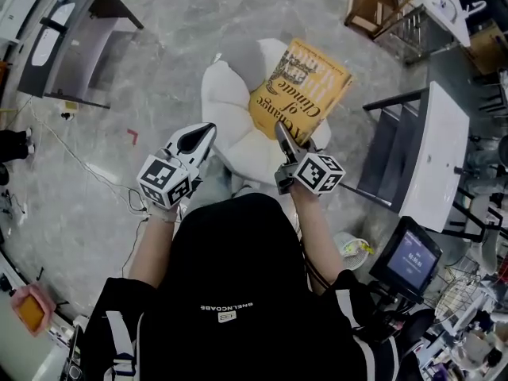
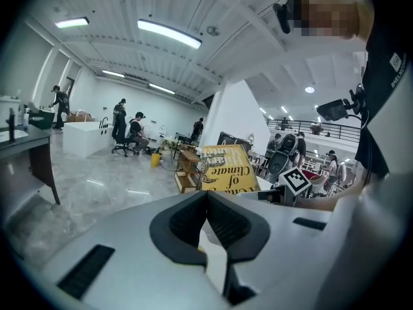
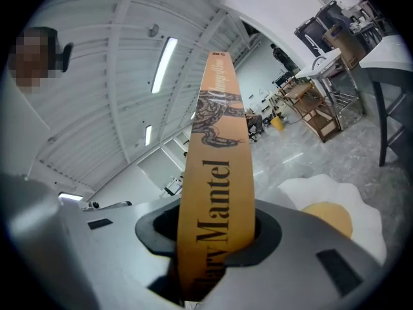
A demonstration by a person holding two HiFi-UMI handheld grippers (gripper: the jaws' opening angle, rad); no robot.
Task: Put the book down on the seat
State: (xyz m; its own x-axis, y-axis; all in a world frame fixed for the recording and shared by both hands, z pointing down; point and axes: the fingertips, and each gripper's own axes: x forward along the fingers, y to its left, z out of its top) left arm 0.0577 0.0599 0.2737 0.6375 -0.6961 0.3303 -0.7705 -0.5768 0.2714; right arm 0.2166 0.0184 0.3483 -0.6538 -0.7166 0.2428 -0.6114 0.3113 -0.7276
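Right gripper (image 1: 283, 136) clamps yellow book (image 1: 305, 86); lobed seat (image 1: 225, 95), perhaps padded.

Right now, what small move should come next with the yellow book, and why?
Probably lower the right gripper and lay the yellow book flat: its jaws clamp the spine, and the book hangs over the white flower-shaped seat cushion. The left gripper is shut, empty.

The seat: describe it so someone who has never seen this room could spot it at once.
On the grey marble floor, between the dark desk and the white table, look just ahead of the person. The seat is a white, petal-edged cushion with a yellow centre, unlike the angular furniture.
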